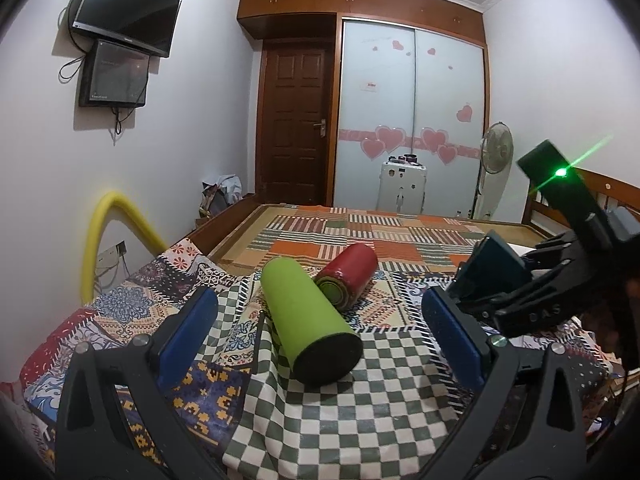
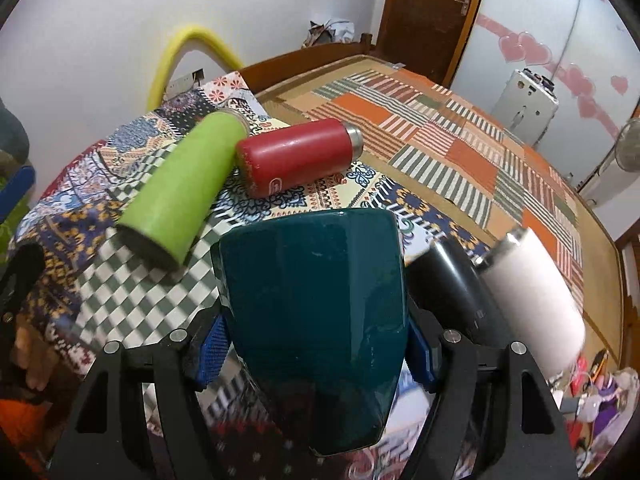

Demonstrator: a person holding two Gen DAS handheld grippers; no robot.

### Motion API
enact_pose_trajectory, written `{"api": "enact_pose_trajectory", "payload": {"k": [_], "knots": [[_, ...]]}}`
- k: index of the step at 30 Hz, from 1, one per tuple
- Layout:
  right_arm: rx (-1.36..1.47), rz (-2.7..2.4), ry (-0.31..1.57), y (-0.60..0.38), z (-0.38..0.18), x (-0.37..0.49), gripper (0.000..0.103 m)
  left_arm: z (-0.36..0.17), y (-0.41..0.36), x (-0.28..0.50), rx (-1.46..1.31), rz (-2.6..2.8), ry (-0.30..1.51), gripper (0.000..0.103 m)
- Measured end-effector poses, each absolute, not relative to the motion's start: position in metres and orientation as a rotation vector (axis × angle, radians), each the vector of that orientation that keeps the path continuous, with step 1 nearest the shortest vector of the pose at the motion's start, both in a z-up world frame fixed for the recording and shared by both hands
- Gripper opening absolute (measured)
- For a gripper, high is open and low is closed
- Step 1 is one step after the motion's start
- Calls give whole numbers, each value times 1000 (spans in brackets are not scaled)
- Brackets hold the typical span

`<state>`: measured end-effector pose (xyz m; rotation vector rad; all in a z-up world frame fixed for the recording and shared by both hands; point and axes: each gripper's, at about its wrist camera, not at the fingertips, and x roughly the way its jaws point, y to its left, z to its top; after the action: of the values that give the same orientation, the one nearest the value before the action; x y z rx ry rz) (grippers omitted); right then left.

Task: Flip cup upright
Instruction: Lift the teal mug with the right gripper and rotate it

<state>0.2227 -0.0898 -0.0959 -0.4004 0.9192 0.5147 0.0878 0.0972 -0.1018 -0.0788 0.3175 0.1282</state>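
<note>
Count on my cloth-covered table: one teal cup [image 2: 316,320], four bottles lying on their sides: green [image 1: 310,320], red [image 1: 348,280], black [image 2: 448,280], white [image 2: 532,304].

My right gripper [image 2: 316,354] is clamped on the cup; blue pads [image 2: 212,356] press both its sides. The cup fills the near centre of the right wrist view, held above the checked cloth [image 2: 132,280]. It is dark glossy teal, widest at the far end and narrowing toward the camera. I cannot tell which end is the mouth, and no handle shows. From the left wrist view, only a teal sliver of the cup [image 1: 494,268] is visible between the right gripper's fingers, at the right edge.

My left gripper [image 1: 320,334] is spread wide and holds nothing. The green bottle lies between its blue pads [image 1: 186,338] without touching either, black base toward the camera.

Just beyond, the red bottle lies crosswise, touching the green one near its far end. Its steel neck points right in the right wrist view.

The black and white bottles lie side by side right of the cup. Both are blurred, and their near ends are cut off by the gripper frame.

Farther back: a patchwork mat [image 1: 360,232], a door [image 1: 296,120], a fan [image 1: 496,148].
</note>
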Motion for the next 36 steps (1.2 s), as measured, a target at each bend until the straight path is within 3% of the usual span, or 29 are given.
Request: {"api": "enact_pose_trajectory", "payload": {"k": [20,36], "knots": [[-305,469,1002,-108,-157,188,70,-114,63,71,-51,69,399,103],[-285,477,1014,-105,-156,194,71,-114,65,74,-66,92,428,103]]}}
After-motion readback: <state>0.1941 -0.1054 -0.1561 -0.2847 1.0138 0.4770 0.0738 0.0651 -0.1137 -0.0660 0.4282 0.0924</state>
